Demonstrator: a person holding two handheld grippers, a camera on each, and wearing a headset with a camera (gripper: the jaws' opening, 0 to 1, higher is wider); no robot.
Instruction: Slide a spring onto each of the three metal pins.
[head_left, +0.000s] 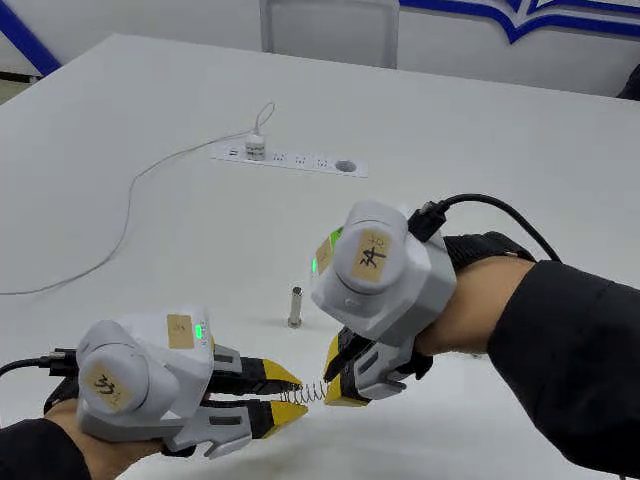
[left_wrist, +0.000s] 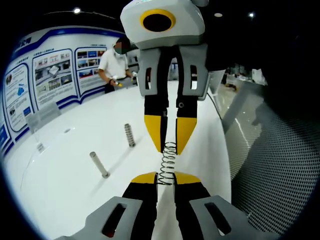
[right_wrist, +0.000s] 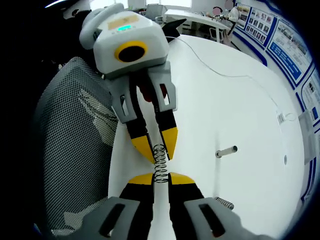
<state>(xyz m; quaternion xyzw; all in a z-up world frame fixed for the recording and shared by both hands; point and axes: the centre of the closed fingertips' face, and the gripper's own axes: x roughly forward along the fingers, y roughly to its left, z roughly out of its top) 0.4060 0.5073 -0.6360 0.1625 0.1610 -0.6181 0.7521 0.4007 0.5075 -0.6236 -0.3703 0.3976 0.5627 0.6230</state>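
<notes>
While spring (head_left: 308, 392) spans gap, left gripper (head_left: 295, 395) and right gripper (head_left: 337, 378) each pinch 1 end, jaws nearly closed. Likely light, floppy; hold near end, bore clear for pin (head_left: 295, 306).

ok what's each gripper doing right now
left gripper: shut on one end of the spring
right gripper: shut on its other end

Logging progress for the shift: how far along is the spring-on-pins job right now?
Done: the far pin already looks sprung. In hand: left gripper and right gripper each pinch one end of a loose spring. Left: the bare pin stands waiting; the third pin's state I cannot tell.
</notes>
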